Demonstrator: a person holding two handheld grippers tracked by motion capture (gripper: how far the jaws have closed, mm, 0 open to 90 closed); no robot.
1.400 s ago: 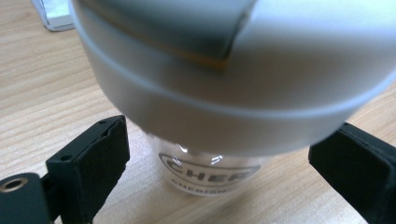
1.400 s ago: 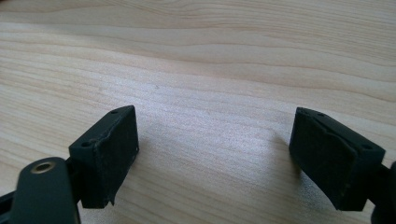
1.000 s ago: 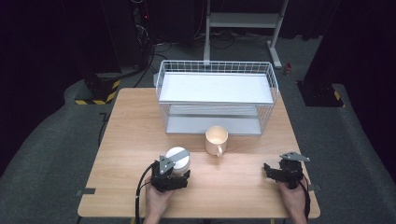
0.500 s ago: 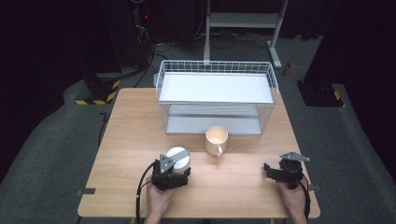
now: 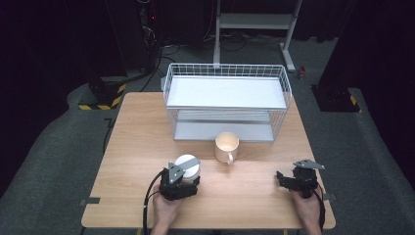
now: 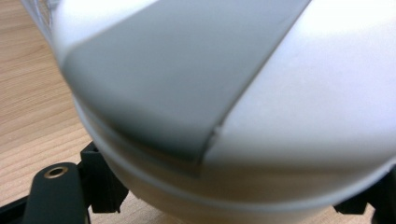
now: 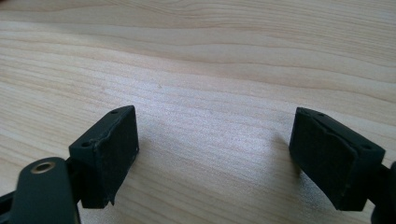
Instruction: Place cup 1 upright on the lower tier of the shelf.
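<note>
White cup (image 5: 187, 165) on the wooden table (image 5: 142, 147), near the front edge, set between the jaws of the left gripper (image 5: 182, 177).

Seen close up in the left gripper view as a white rounded body (image 6: 299, 116) with a grey band across it, the black jaws flanking its base on either side; jaws just been closing in on it, now narrowed around it, though actual pressing contact cannot be told. Just beyond and to the right, a cream mug (image 5: 226, 146), standing upright and apart from the cup. Behind that, a white wire rack (image 5: 226, 100) with two shelves. Far over at the table's right front, the right gripper (image 5: 293, 179), jaws spread wide over bare wood, holding nothing.
</note>
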